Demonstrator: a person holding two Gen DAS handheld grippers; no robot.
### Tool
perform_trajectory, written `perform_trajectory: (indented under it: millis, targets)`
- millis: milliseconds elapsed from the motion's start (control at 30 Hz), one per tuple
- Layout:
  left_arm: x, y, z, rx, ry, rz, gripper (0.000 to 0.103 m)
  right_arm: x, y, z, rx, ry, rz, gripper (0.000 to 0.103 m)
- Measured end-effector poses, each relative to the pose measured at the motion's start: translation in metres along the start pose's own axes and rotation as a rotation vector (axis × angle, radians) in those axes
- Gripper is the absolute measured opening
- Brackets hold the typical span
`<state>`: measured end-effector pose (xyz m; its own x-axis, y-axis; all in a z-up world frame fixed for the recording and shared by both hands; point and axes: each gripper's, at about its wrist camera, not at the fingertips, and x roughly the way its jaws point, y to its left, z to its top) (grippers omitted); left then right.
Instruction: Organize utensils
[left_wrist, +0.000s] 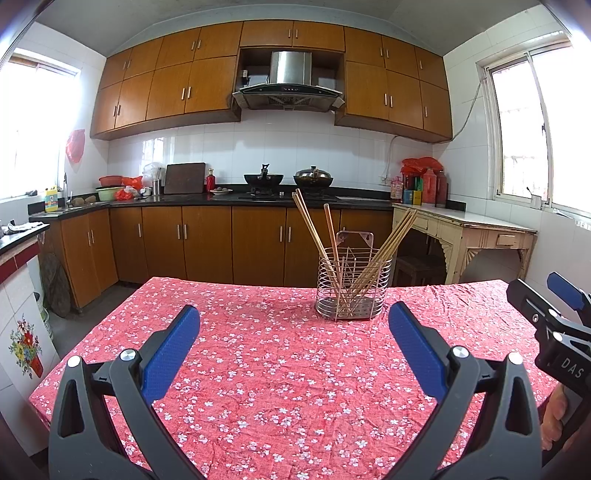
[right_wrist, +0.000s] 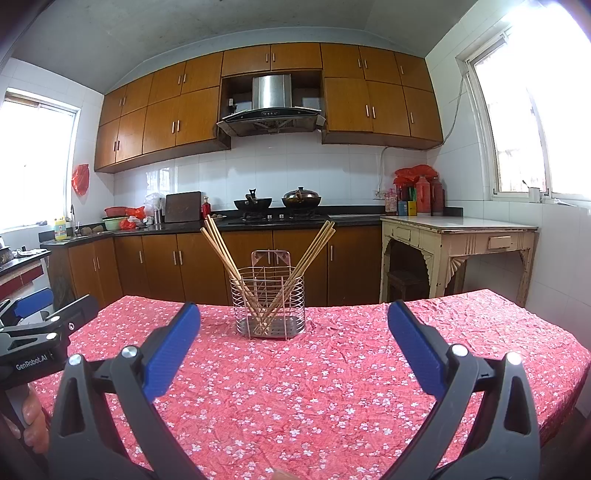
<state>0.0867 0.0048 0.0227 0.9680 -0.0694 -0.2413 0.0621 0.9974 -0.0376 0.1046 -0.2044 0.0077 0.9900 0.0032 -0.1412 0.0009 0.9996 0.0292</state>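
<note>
Left tool (left_wrist: 294, 325): jaws spread wide, blue-padded fingers (left_wrist: 168, 354) rising from the lower corners of the left wrist view, nothing between them. Right tool (right_wrist: 294, 325): jaws likewise spread wide and empty, fingers (right_wrist: 415, 347) angled outward in the right wrist view. Each tool also appears at the edge of the other's view, the right tool at the right edge, the left tool at the left edge. The person's hand (right_wrist: 31, 424) grips the left tool's handle at lower left.

One holder (right_wrist: 267, 306), about eight chopsticks (right_wrist: 221, 245)
</note>
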Motion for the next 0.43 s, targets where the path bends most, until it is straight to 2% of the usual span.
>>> perform_trajectory:
  millis: [433]
  targets:
    - [-0.0046, 0.0020, 0.0039, -0.008, -0.020, -0.011, 0.101, 0.0000, -0.0012, 0.0000, 0.002, -0.001, 0.000, 0.099]
